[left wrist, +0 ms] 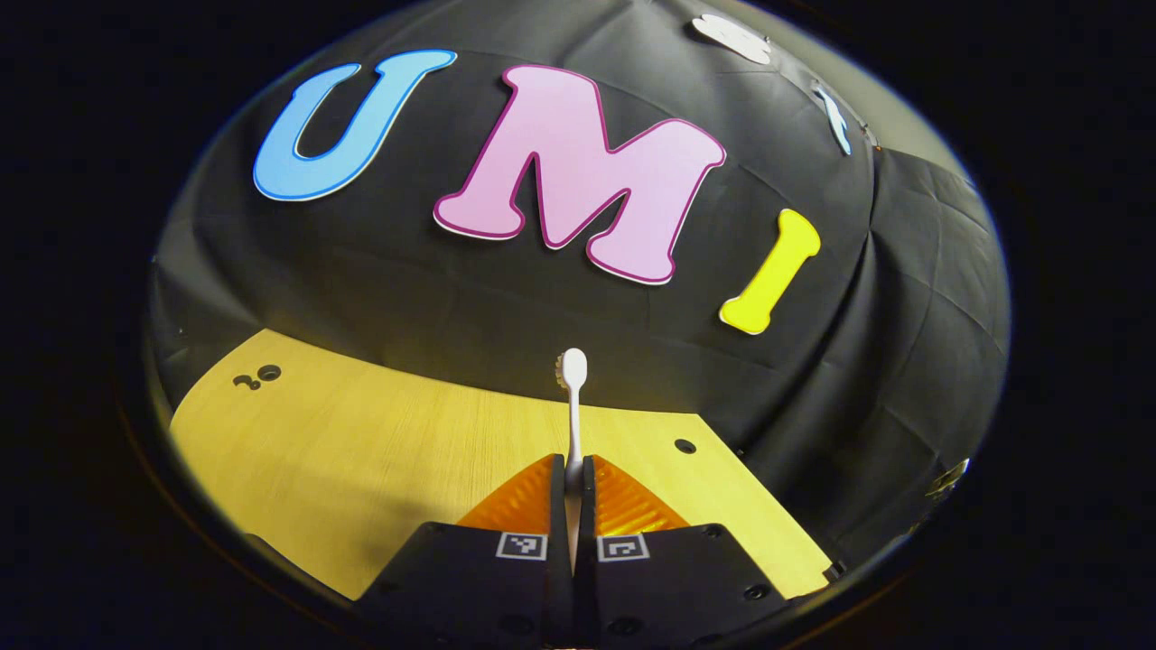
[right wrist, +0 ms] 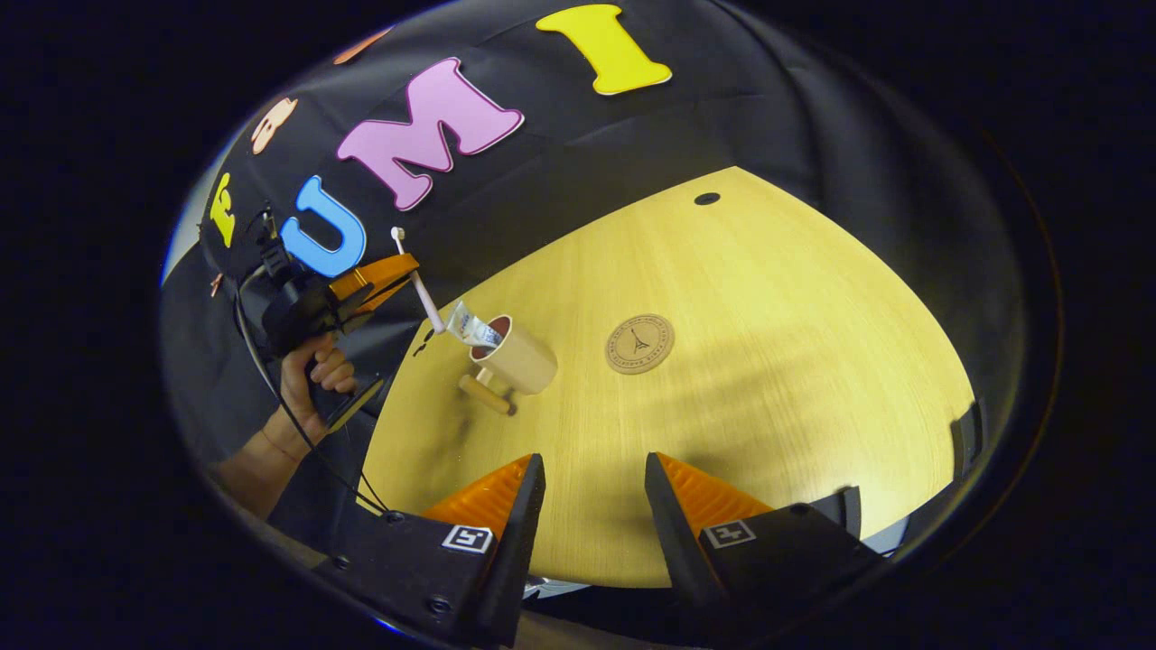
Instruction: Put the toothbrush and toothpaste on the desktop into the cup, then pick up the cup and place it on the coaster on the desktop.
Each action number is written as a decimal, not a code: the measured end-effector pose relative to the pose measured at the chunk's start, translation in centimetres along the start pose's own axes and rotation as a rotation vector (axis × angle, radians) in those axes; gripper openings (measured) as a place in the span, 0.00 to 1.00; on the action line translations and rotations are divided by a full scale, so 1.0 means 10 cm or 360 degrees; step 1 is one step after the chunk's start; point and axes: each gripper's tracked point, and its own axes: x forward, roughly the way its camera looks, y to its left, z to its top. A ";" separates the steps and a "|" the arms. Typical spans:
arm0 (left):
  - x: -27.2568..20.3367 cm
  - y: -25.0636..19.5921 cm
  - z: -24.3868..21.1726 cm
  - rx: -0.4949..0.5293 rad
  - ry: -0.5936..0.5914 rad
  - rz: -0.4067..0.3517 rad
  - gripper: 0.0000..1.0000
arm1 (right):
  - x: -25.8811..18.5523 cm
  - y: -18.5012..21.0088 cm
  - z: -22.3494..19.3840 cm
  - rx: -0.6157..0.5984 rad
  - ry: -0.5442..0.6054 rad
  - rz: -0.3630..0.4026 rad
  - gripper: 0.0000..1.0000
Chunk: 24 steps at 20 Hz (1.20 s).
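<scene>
Toothbrush [left wrist: 573,411] is clamped in the left gripper [left wrist: 573,492], fingers closed tight on the handle w/ the bristle head pointing up and away, above the desk. In the right gripper view the same toothbrush [right wrist: 417,282] hangs in the air, held by the left gripper [right wrist: 384,275] w/ a hand [right wrist: 312,379] on its grip. The lower end of the brush sits just beside the cup's rim, tilted, not yet inside as far as I can tell.

Toothpaste [right wrist: 471,329] is already in the cup [right wrist: 515,359], its crimped end sticking out over the rim. So approx one item of two is done. The cup stands on the desk w/ its wooden handle [right wrist: 486,395] toward the camera. It's near the coaster [right wrist: 639,343] but apart from it, and nothing sits on the coaster.

Left to do, by my read: lower the brush into the cup, release, then grab the cup and move it onto the coaster.

Right gripper [right wrist: 594,506] is wide open w/ nothing between the fingers, hovering over bare desk near the front edge.

Desk [right wrist: 768,361] is light wood-grain w/ a curved outline and a few small dark holes [right wrist: 707,198] in the top. Soft shadows fall across it. Black cloth wall [right wrist: 813,117] closes in the booth behind the desk and at its sides; lighting is dim and warm.
</scene>
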 end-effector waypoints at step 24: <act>0.07 0.09 -0.95 0.0035 0.0342 -0.0148 0.47 | -0.26 -0.11 0.00 -0.0007 -0.0100 -0.0122 0.69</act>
